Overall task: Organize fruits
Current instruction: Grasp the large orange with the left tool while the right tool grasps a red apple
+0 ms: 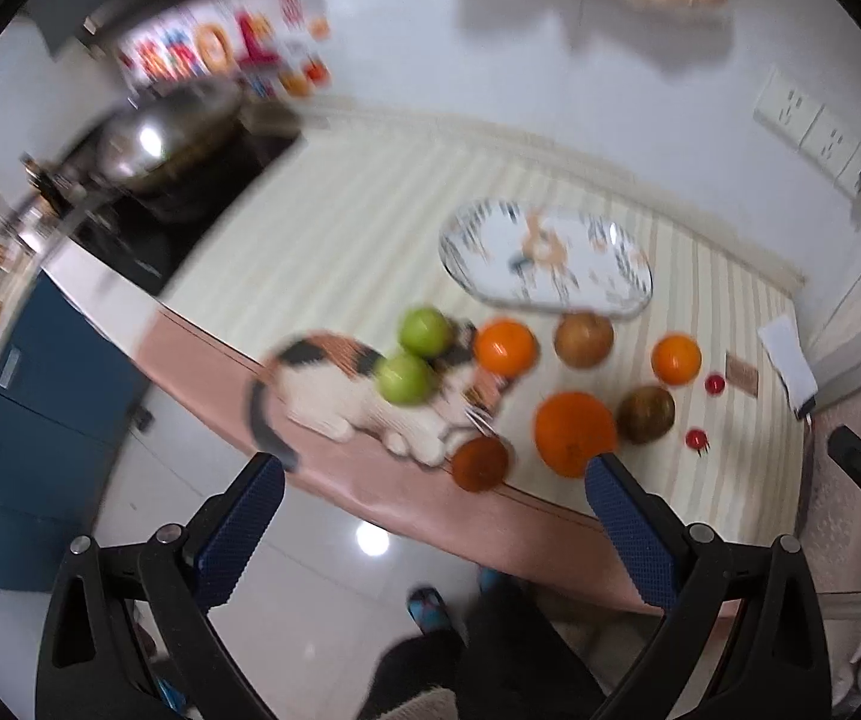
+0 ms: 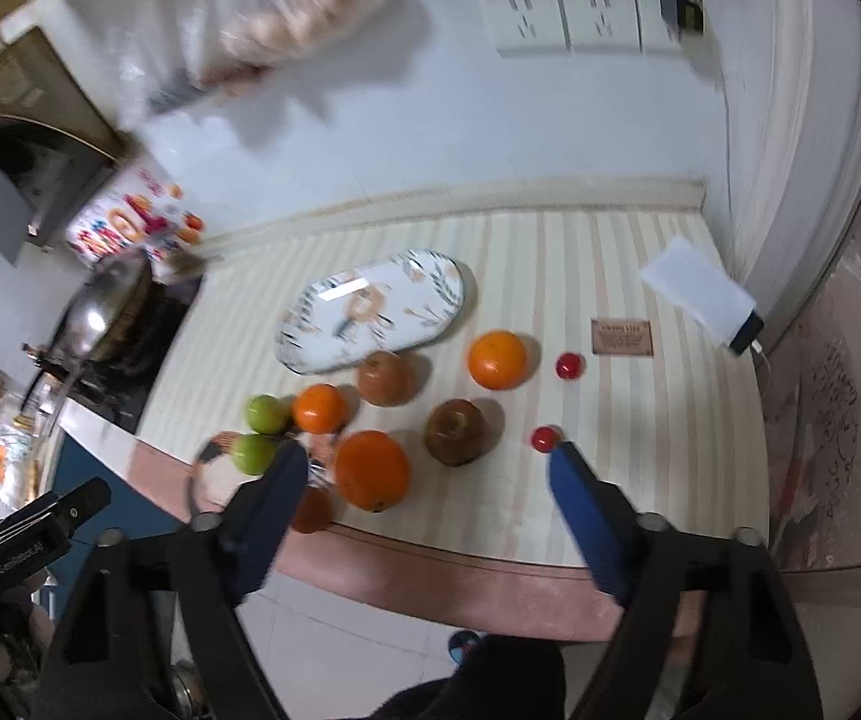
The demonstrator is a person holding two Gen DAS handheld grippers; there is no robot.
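Loose fruit lies on the striped counter in front of an oval patterned plate (image 1: 550,264) (image 2: 370,306), which holds nothing. There are two green apples (image 1: 424,330) (image 2: 265,413) on a cat-shaped mat (image 1: 322,384), three oranges, the largest (image 1: 574,432) (image 2: 372,469) nearest me, three brown fruits (image 1: 646,414) (image 2: 456,432) and two small red tomatoes (image 1: 696,438) (image 2: 544,438). My left gripper (image 1: 433,471) hovers open above the counter's front edge. My right gripper (image 2: 427,456) hangs open over the large orange and holds nothing.
A steel wok (image 1: 160,138) sits on the black hob at the left. Wall sockets (image 2: 568,18) and a hanging plastic bag (image 2: 286,12) are behind. A white paper (image 2: 697,288) and a brown card (image 2: 621,336) lie at the right. The person's slippered feet (image 1: 427,606) stand below the pink counter edge (image 1: 430,516).
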